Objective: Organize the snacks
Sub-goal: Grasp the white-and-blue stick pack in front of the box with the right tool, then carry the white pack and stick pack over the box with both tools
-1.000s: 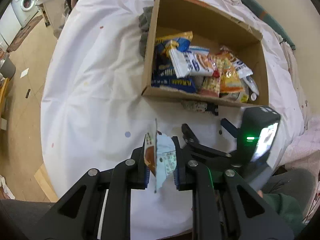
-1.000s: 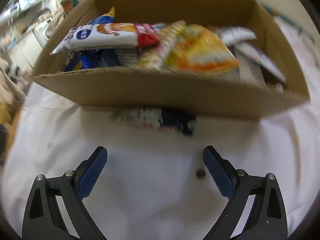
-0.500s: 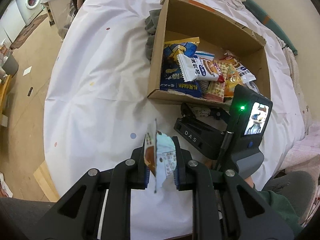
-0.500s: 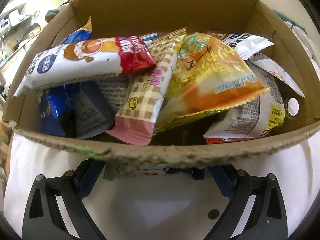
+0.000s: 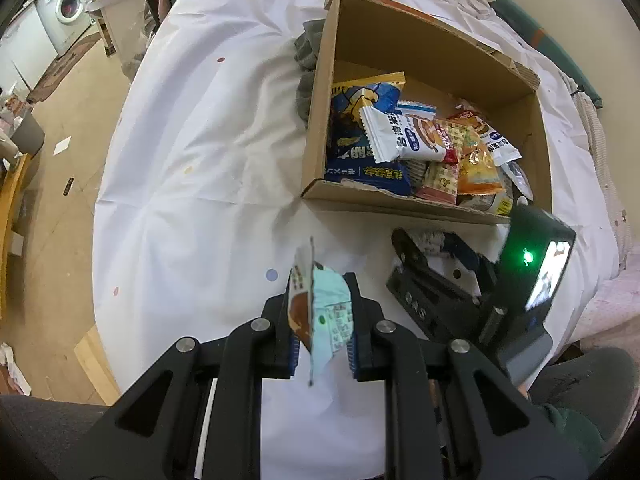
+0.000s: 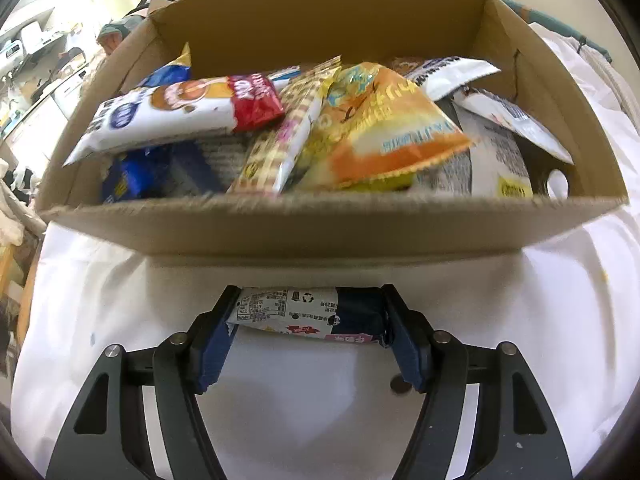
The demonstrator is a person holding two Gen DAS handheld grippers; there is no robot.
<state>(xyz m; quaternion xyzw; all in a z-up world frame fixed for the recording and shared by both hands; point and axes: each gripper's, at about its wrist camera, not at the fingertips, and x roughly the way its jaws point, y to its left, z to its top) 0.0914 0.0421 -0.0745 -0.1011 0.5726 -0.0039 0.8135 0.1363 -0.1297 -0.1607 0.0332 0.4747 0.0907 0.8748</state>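
Pale blue snack packet (image 5: 326, 312) stands edge-up, clamped between the left gripper (image 5: 322, 328) fingers above the white sheet (image 5: 192, 168). A dark-ended packet (image 6: 312, 314) lies on the sheet against the front wall of the cardboard box (image 6: 304, 232), its ends touching the right gripper (image 6: 310, 336) fingers, closed around it. Box holds many snack packets (image 6: 372, 132).

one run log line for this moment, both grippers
left gripper: shut on snack packet, above tablecloth | right gripper: fingers around snack bar in front of cardboard box
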